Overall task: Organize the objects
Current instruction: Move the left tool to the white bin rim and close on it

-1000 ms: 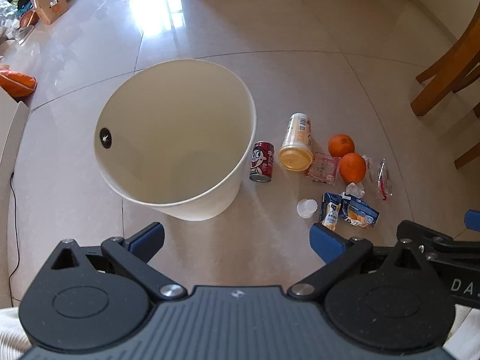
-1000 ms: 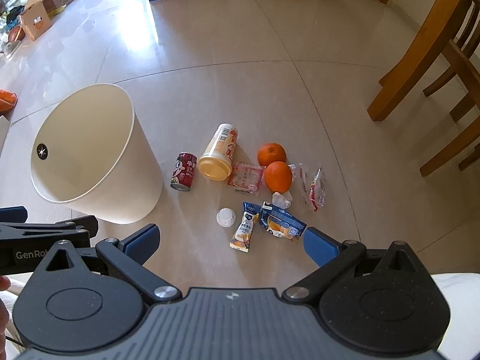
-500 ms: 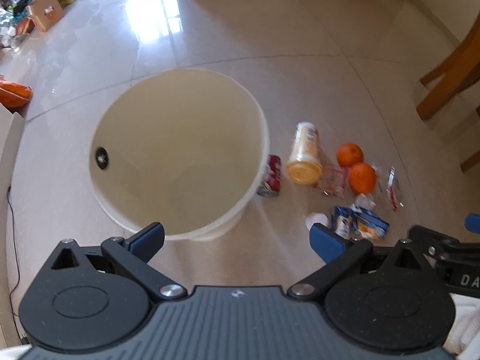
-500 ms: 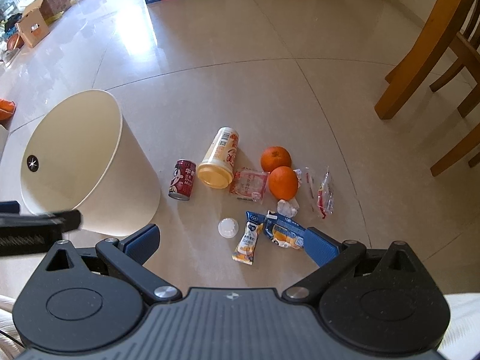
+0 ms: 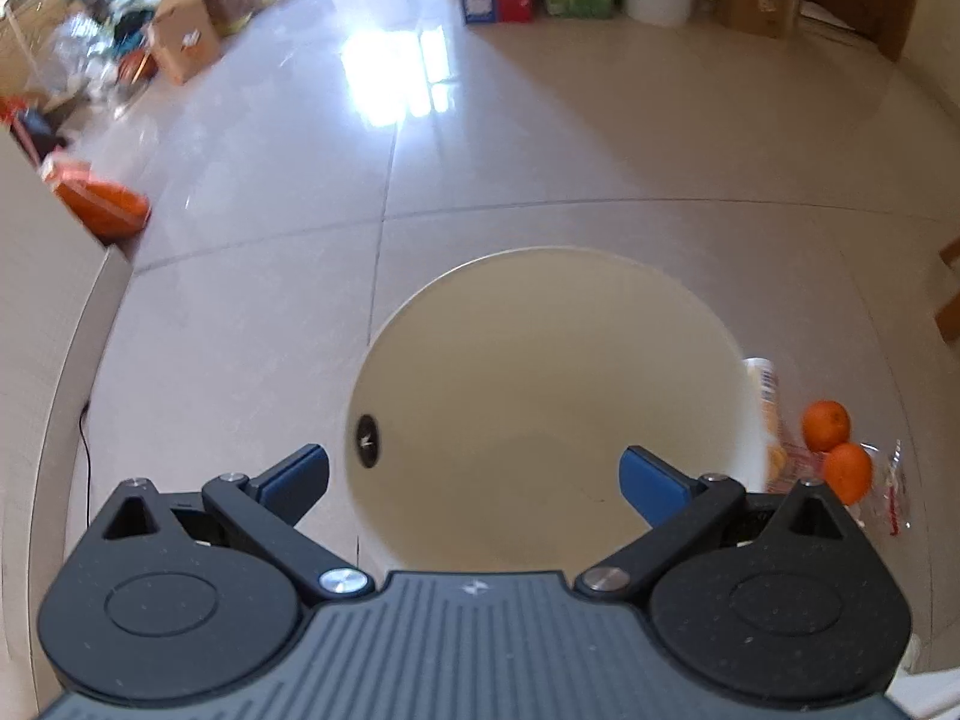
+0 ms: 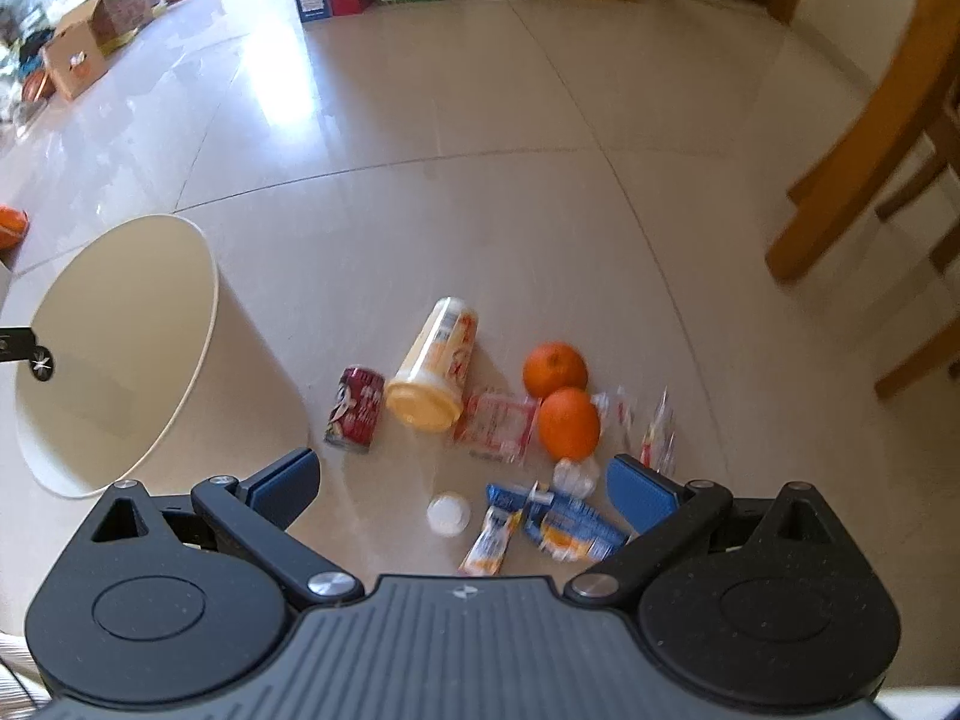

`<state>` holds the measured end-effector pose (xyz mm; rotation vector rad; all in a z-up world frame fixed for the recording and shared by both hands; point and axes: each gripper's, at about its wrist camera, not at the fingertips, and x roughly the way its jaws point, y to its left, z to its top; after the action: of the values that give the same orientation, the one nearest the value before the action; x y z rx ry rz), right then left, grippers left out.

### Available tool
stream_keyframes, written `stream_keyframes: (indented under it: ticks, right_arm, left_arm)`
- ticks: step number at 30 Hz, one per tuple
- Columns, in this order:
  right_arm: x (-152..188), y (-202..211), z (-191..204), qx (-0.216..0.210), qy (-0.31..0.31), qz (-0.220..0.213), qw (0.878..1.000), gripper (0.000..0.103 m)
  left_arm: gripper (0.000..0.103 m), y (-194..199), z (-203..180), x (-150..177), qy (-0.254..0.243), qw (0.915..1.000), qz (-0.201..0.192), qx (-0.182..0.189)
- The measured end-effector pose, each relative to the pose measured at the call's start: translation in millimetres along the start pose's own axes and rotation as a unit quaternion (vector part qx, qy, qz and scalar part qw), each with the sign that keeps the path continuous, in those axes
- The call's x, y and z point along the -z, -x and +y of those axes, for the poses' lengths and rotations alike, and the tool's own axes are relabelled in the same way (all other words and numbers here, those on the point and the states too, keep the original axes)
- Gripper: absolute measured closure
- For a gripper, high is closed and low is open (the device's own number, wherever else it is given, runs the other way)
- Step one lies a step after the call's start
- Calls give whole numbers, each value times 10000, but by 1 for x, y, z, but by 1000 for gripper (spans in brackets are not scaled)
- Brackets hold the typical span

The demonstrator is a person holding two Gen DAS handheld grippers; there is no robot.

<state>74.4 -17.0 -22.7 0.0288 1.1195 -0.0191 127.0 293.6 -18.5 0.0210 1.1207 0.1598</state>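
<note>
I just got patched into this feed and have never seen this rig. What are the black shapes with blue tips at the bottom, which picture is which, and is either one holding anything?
Those black shapes are two handheld grippers, one in each of a person's hands, each with a camera looking forward along its blue-padded fingers. No robot arm is involved.

The left wrist view shows the left gripper above the mouth of a cream round plastic bin, which looks empty inside. The right wrist view shows the right gripper above litter on the beige tiled floor: a red drink can lying down, a yellow-lidded plastic bottle on its side, two oranges, a small white cap, blue snack wrappers and clear packets. The bin stands left of the litter.

Both grippers are open and hold nothing.
</note>
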Motion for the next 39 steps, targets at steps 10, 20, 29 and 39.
stream_keyframes:
  ticks: [10,20,29,39]
  right_arm:
    - [-4,-40,-1,-179,48,214,9996,0]
    - [-3,-48,18,-183,469,244,9984,0]
    - [5,-60,25,-153,634,454,9968,0]
    - [16,-70,31,-128,882,498,9948,0]
  left_arm:
    - [2,-73,38,-6,471,9944,717,-611]
    - [49,-96,68,1,738,9904,962,-663]
    - [74,-102,67,-3,967,9915,855,-171]
    - [91,-110,72,-9,987,9913,869,-50]
